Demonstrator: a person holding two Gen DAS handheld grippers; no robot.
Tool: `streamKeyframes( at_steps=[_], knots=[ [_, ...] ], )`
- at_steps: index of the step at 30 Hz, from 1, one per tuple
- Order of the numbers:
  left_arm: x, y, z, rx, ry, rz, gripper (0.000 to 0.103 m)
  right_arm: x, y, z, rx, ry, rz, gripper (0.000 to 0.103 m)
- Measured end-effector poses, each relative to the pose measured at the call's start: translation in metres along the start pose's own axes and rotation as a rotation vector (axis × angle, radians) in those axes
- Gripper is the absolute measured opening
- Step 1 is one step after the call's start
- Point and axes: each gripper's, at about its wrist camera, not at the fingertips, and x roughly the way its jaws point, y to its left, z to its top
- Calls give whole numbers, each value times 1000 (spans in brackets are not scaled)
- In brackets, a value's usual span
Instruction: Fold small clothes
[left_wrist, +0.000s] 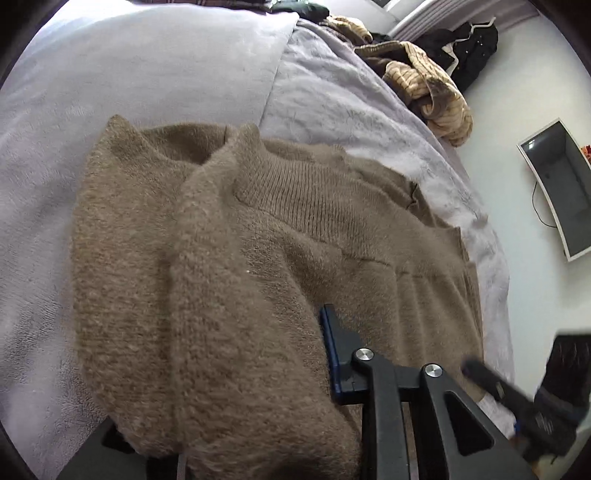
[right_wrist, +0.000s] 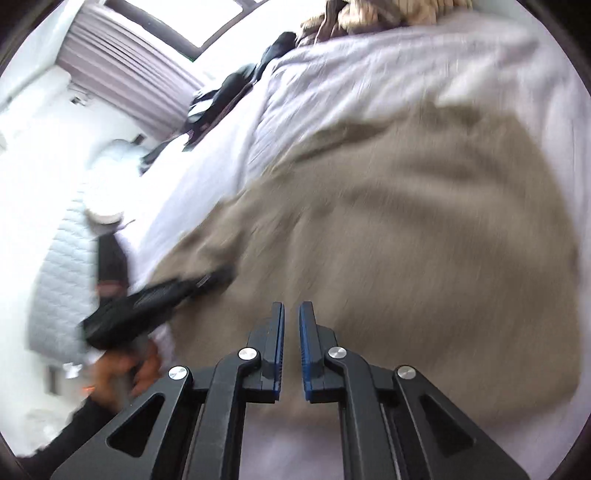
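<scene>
Left wrist: brown sweater (left_wrist: 229, 280) on bed (left_wrist: 110, 74)

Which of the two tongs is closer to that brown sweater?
Left. The left tongs are buried in the brown sweater, its fabric draped over them. The right tongs hover just above it, slightly parted, holding nothing.

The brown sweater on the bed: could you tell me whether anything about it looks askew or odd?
Yes: the brown sweater is draped over the left gripper, hiding one finger, with its fold bunched unevenly. The right gripper holds nothing.
</scene>
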Motion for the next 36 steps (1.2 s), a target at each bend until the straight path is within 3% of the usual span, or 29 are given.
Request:
streamKeyframes(
  at_steps=[4, 9, 14, 18, 21, 27, 29, 31, 33, 36],
  knots=[
    [-11, -23, 3, 83, -47, 53, 23, 50, -10, 6, -45, 114, -101, 9],
    [-30, -77, 7, 219, -115, 73, 22, 46, -1, 0, -125, 94, -130, 8],
    [-38, -140, 11, 332, -127, 28, 22, 16, -45, 1, 82, 79, 105, 8],
    [-22, -199, 9, 442, -98, 10, 22, -20, -85, -5, 165, 14, 148, 12],
    [15, -245, 1, 528, -37, 14, 22, -48, -116, -11, 226, -48, 172, 13],
    [85, -282, -22, 591, 69, 98, 24, -62, -171, -42, 379, -66, 269, 13],
    [92, -288, -27, 598, 71, 106, 40, -59, -181, -49, 420, -71, 315, 13],
    [89, -294, -31, 596, 66, 66, 70, -56, -189, -56, 465, -88, 365, 13],
    [87, -304, -36, 627, 49, 63, 78, -48, -186, -57, 489, -97, 389, 13],
    [85, -309, -40, 656, 46, 81, 78, -50, -194, -62, 502, -100, 409, 13]
  ],
)
